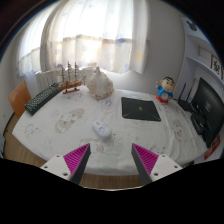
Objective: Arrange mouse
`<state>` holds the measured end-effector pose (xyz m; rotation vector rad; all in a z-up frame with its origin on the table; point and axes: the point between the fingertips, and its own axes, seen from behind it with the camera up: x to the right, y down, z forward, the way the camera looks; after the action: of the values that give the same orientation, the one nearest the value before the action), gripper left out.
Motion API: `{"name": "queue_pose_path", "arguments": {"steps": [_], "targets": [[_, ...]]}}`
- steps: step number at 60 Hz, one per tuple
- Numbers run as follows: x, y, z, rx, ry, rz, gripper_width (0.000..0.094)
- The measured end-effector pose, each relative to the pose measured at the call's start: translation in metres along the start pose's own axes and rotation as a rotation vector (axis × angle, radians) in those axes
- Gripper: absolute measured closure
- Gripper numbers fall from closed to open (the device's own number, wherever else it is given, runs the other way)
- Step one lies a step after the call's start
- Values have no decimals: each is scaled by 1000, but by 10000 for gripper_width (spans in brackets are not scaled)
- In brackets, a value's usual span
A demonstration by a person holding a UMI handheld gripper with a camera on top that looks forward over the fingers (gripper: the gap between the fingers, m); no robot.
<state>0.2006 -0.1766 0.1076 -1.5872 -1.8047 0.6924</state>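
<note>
White, the mouse [101,130] lies on the cloth-covered table [60,120], just ahead of our gripper [111,160] and apart from the black mat [141,108] beyond. Our fingers stand open with nothing between them. We should centre them on the mouse, descend level, and close on its flanks before moving it, probably onto the mat.

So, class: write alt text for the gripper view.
Open tongs hover above a white-clothed table, a small white mouse just ahead of them. Beyond lie a black mouse pad, a keyboard and a figurine.
</note>
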Motion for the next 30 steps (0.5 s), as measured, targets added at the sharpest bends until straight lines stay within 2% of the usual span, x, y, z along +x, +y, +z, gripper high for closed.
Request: {"name": "queue_pose_path", "arguments": {"steps": [16,30], "targets": [[-40,5,48,99,3,36,80],[-41,13,101,141,10,49,85]]}}
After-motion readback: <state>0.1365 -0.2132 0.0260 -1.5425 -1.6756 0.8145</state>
